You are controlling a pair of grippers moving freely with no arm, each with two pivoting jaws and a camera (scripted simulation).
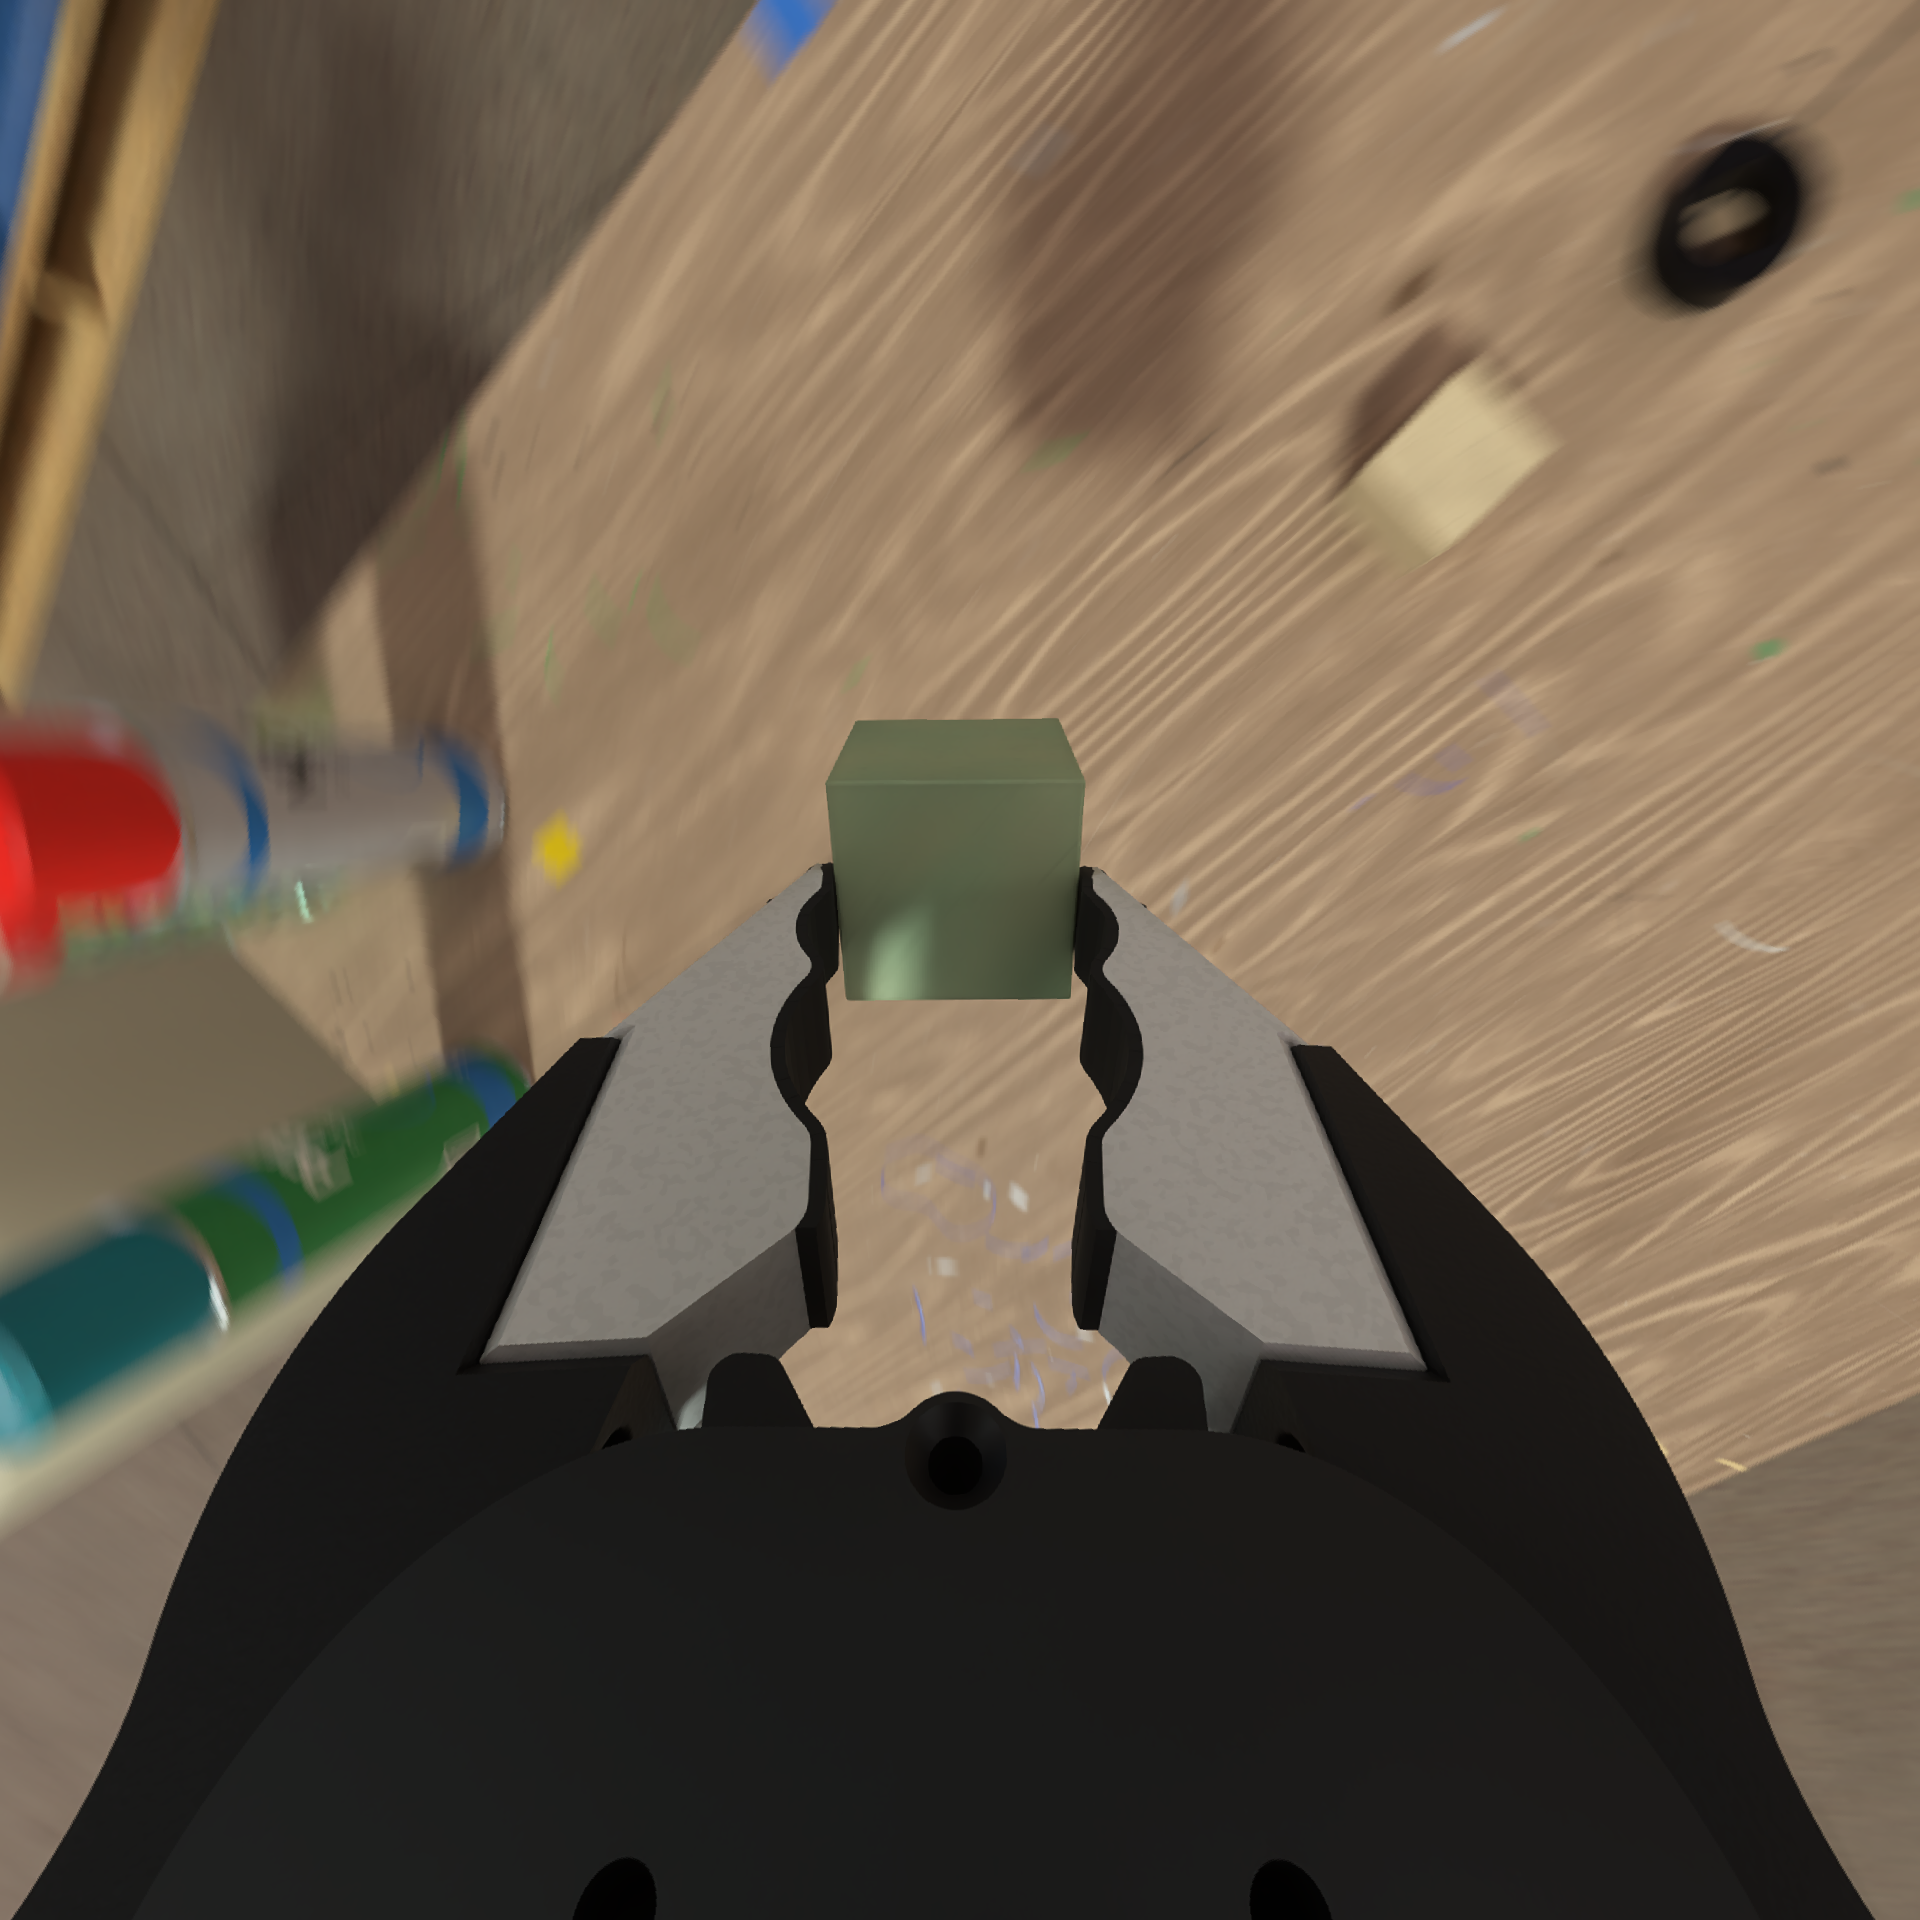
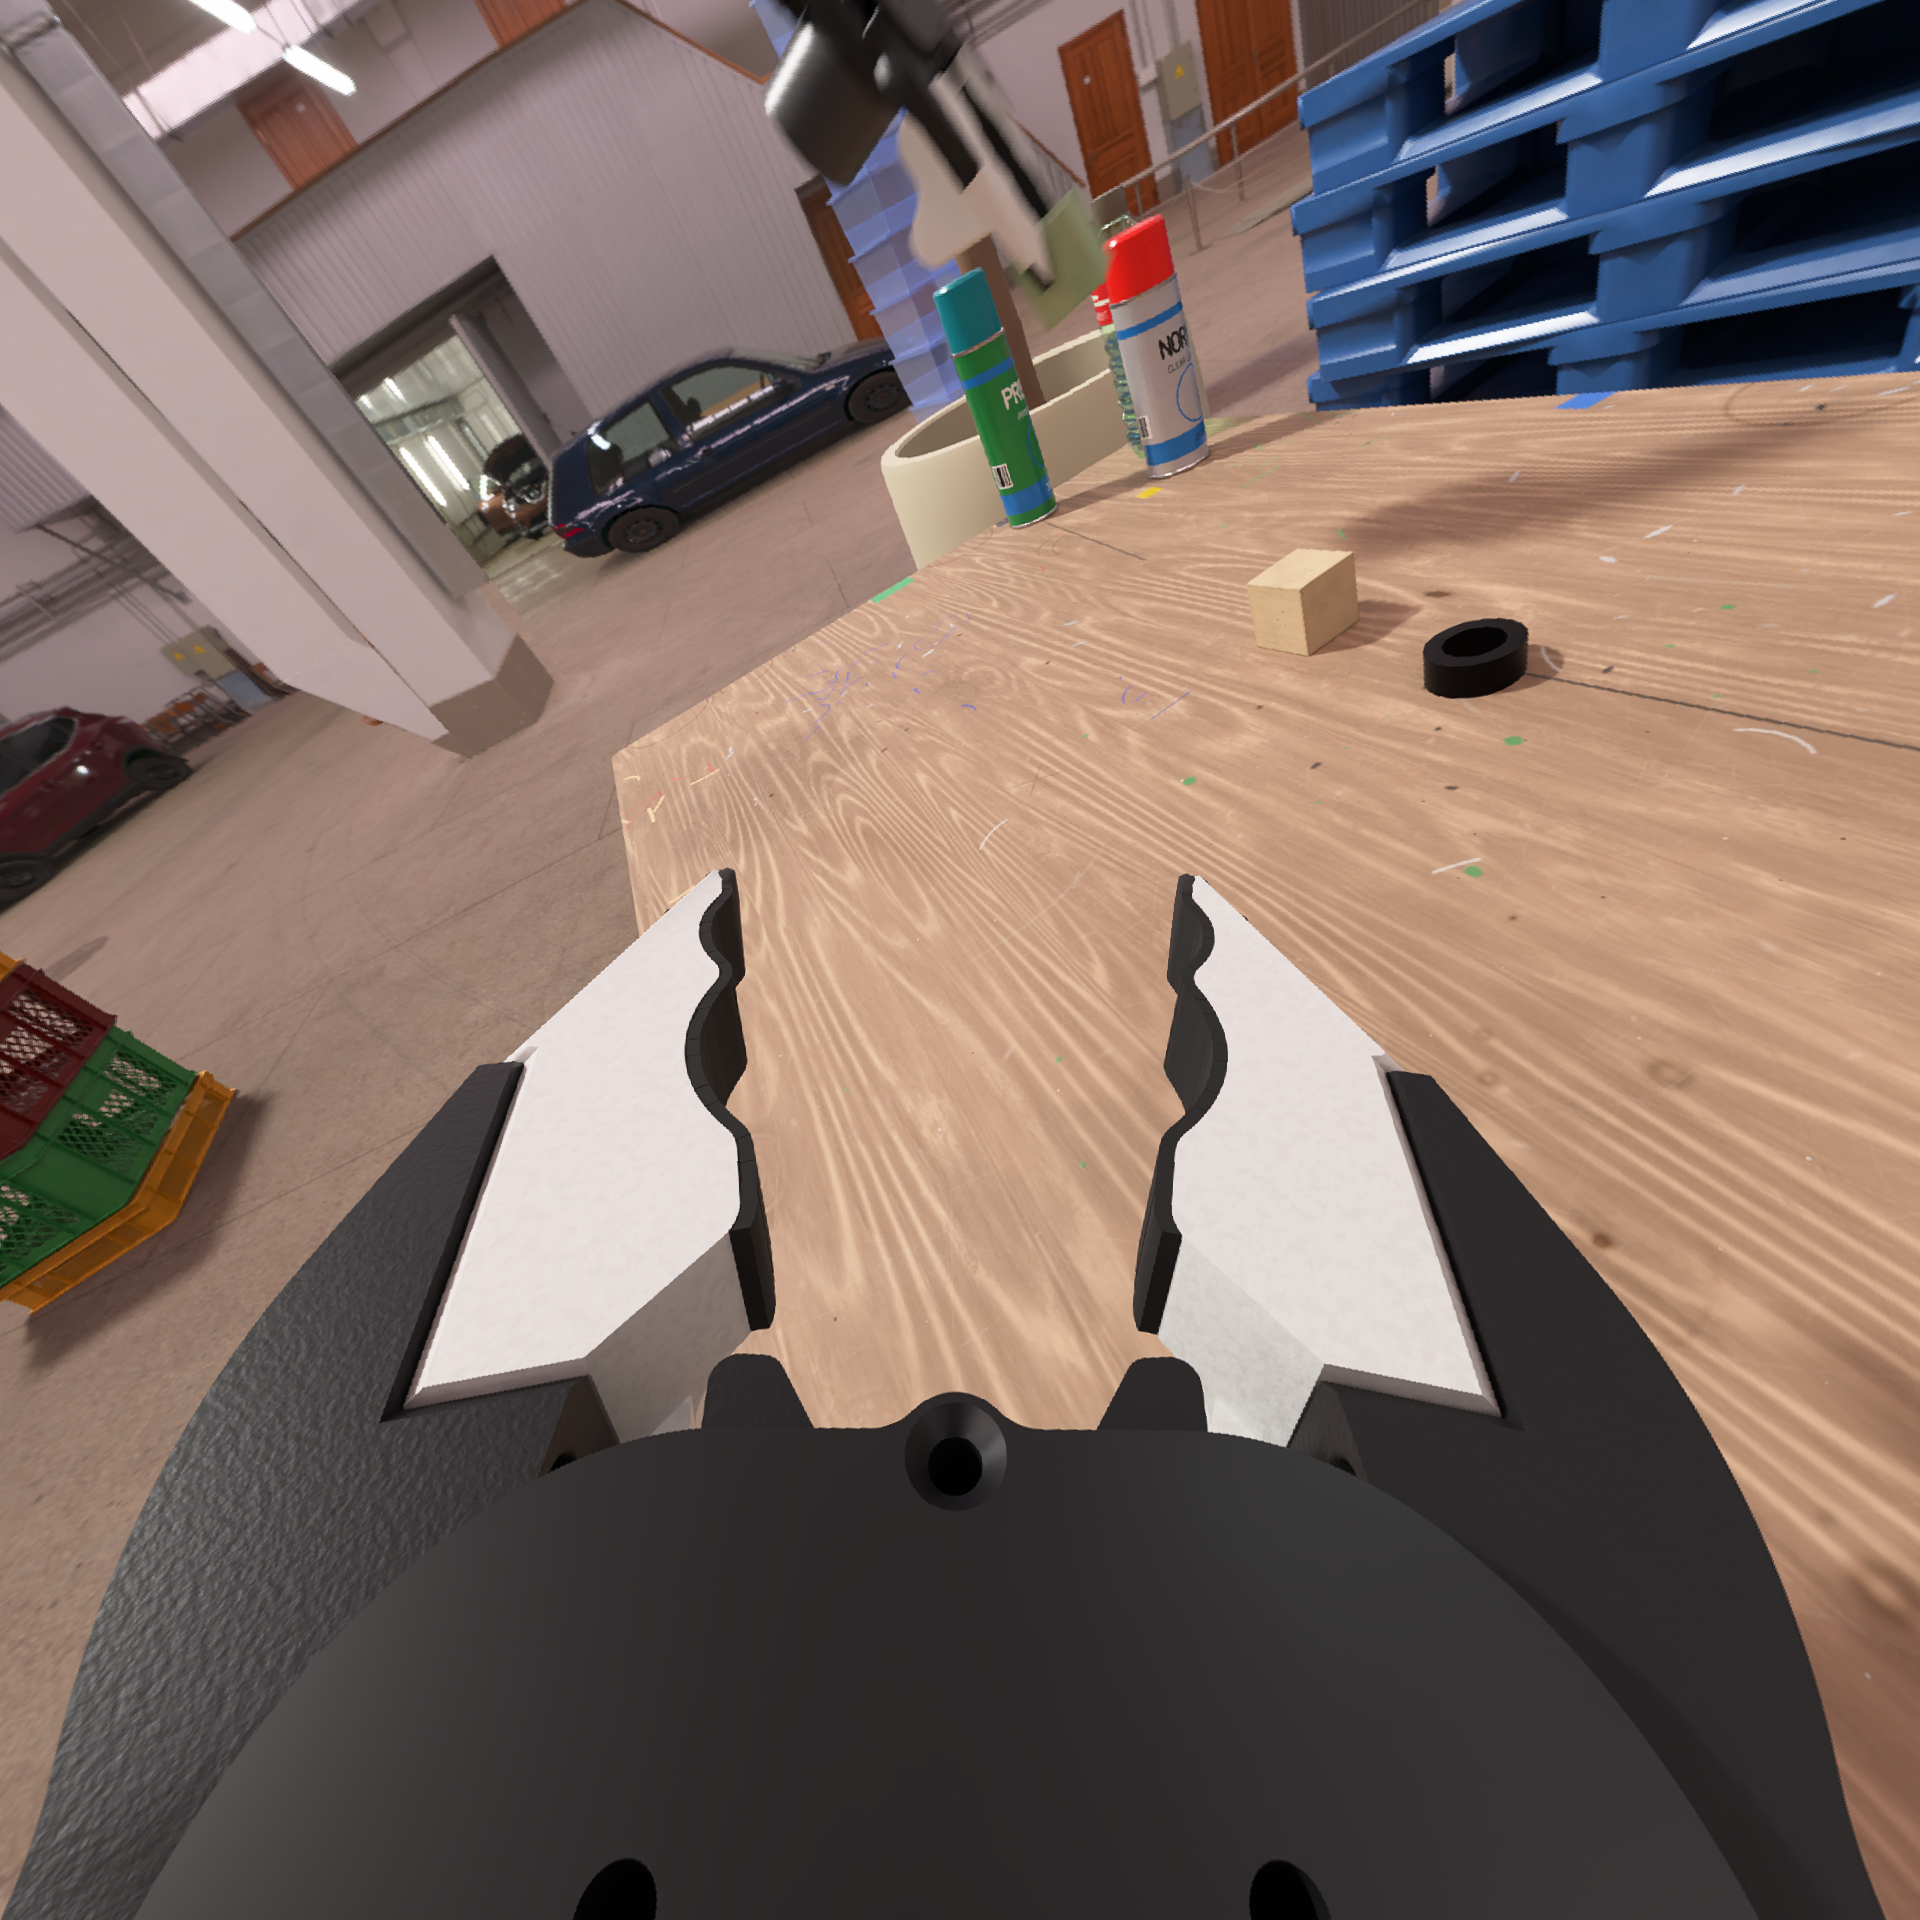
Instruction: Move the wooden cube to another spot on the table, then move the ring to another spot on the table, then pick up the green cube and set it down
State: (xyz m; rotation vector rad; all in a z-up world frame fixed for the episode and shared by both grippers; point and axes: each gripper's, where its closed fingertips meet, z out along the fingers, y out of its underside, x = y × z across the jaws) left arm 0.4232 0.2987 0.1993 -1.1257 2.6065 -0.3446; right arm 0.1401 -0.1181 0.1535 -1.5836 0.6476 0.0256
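Observation:
My left gripper [image 1: 956, 883] is shut on the green cube [image 1: 954, 862], held at its fingertips well above the wooden table [image 1: 1351, 831]. The wooden cube [image 1: 1449, 468] and the black ring [image 1: 1725, 220] lie on the table below, blurred. In the right wrist view the wooden cube [image 2: 1303, 601] sits next to the black ring [image 2: 1475, 655], both far ahead. My right gripper [image 2: 956, 883] is open and empty, low over the table near its left edge. The left gripper [image 2: 935, 135] with the green cube [image 2: 1070, 255] shows high at the top of that view.
A green spray can [image 2: 997, 405] and a red-capped white spray can [image 2: 1153, 353] stand at the table's far edge; both also show blurred in the left wrist view, green [image 1: 260, 1226] and red-capped [image 1: 208, 821]. A beige tub [image 2: 987, 457] and blue pallets [image 2: 1610, 197] stand beyond the table.

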